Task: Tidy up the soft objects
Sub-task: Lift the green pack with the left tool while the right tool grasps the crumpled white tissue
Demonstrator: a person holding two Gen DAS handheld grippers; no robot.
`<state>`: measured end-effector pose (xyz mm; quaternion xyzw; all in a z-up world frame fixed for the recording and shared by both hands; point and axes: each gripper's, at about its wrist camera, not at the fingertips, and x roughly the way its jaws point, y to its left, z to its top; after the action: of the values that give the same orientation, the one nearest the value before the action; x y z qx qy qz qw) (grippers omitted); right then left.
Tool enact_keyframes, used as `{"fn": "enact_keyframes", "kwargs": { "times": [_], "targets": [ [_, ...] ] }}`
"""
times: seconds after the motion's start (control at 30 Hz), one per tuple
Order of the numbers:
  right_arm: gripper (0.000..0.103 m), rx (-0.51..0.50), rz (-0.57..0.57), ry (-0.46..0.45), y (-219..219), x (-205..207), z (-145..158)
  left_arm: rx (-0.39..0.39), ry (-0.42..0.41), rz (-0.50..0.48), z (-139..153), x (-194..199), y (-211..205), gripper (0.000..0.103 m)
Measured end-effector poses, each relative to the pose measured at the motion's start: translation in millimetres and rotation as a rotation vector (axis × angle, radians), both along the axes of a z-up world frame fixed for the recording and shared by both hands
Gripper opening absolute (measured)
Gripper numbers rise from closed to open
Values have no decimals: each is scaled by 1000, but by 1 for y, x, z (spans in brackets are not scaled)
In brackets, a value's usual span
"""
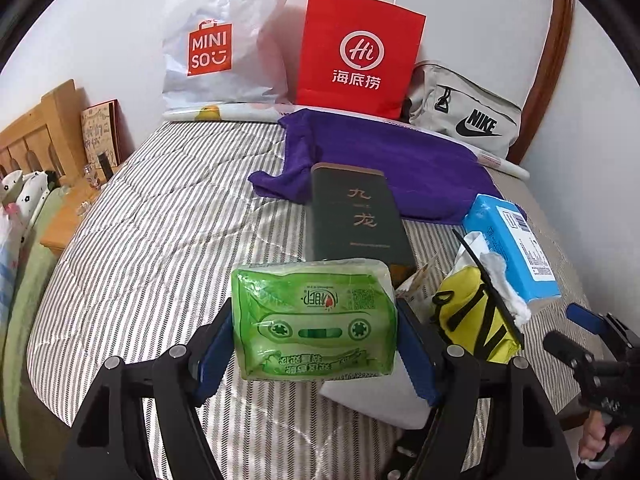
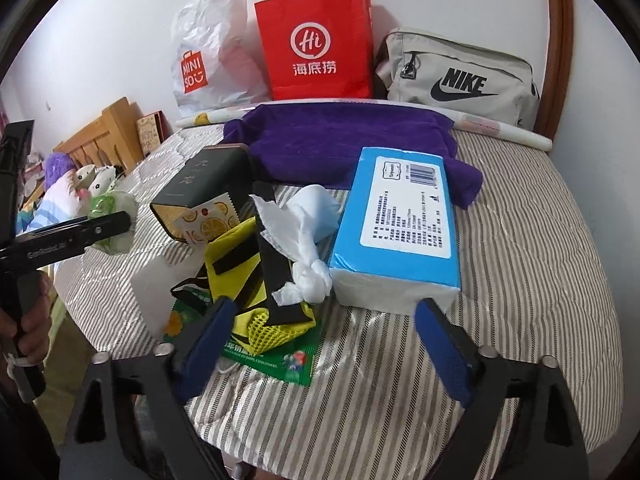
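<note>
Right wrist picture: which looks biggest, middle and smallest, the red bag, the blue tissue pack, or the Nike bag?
1. Blue tissue pack, though it lies nearest the camera.
2. Red bag and Nike bag look alike; both sit farther back, so I won't rank them.

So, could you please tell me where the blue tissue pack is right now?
In the right wrist view the blue tissue pack lies on the striped bed just ahead of the open right gripper, beside the knotted white tissue, with the purple towel behind it.

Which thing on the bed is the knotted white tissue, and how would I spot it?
Start at the big blue tissue pack on the striped bed. Against its left side lies the white tissue, draped over a yellow pouch with black straps. Alone there, it is crumpled, loose and tied in a knot.
</note>
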<state>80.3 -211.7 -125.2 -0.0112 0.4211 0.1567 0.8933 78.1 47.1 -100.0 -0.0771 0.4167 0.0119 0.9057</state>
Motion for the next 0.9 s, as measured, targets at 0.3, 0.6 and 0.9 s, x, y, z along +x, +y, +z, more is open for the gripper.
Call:
{"fn": "enact_keyframes", "kwargs": {
  "times": [0.3, 0.6, 0.9],
  "targets": [
    [60, 133, -37, 83, -7, 20, -11, -30, 4, -8, -8, 5, 10, 73],
    [27, 242, -56, 150, -4, 35, -26, -53, 27, -6, -20, 9, 16, 73],
    [20, 278, -40, 34, -10, 17, -1, -53, 31, 9, -20, 6, 19, 73]
  ]
}}
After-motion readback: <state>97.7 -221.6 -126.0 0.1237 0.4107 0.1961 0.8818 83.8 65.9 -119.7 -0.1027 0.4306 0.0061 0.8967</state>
